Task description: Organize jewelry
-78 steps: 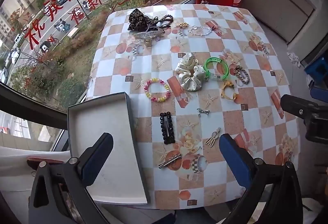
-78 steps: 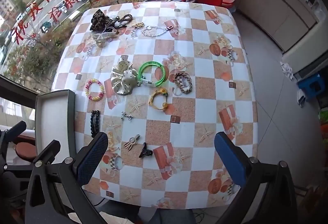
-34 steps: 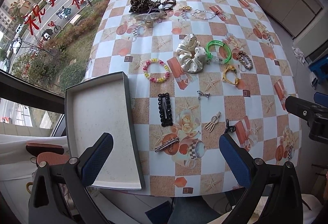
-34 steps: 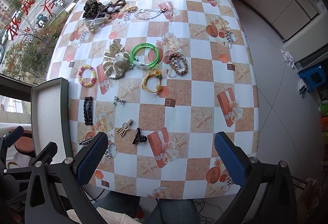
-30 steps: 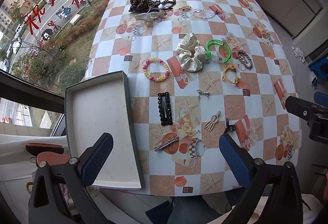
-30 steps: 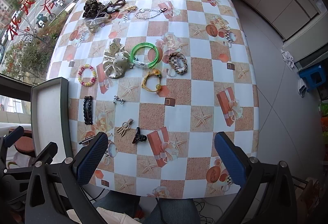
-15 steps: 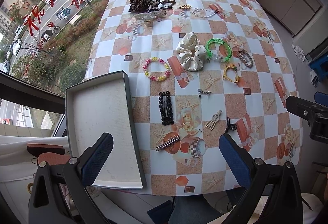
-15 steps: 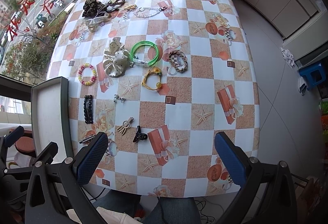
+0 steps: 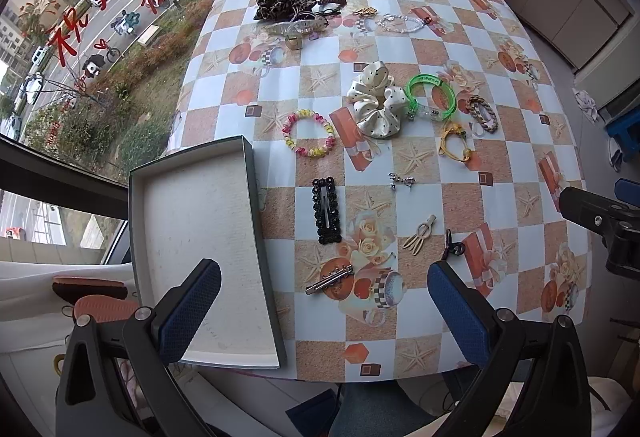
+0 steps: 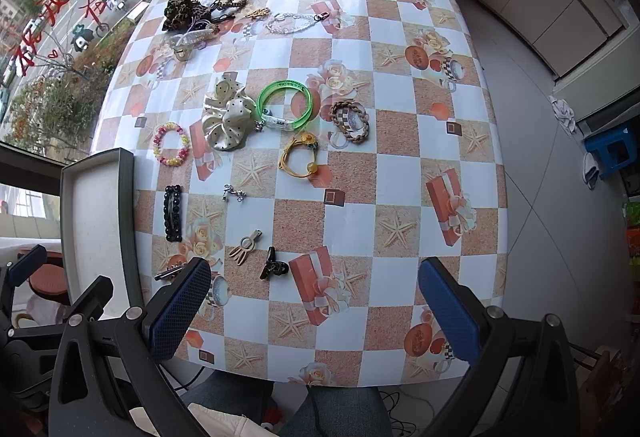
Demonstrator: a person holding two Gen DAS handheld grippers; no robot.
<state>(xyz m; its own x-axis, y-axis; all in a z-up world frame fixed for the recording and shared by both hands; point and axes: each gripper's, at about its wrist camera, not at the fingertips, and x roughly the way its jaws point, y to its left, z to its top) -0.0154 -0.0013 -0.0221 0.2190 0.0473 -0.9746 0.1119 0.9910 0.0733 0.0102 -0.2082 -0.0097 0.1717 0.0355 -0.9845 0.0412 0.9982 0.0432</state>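
My left gripper [image 9: 324,301] and right gripper [image 10: 314,303] hang spread wide and empty above the near edge of the checkered table [image 10: 404,165]. My right blue pad partly hides 1 silver clip [image 10: 168,273], and the heap of dark hair ties [image 9: 296,7] at the far edge is too tangled to count. Ahead of my fingers lie 1 beaded bracelet [image 9: 308,133], 1 cream scrunchie [image 9: 374,101], 1 green bangle [image 10: 286,105], 1 black barrette [image 9: 326,211] and 1 small black claw clip [image 10: 272,265]. 1 bare grey tray [image 9: 196,229] sits under my left pad.
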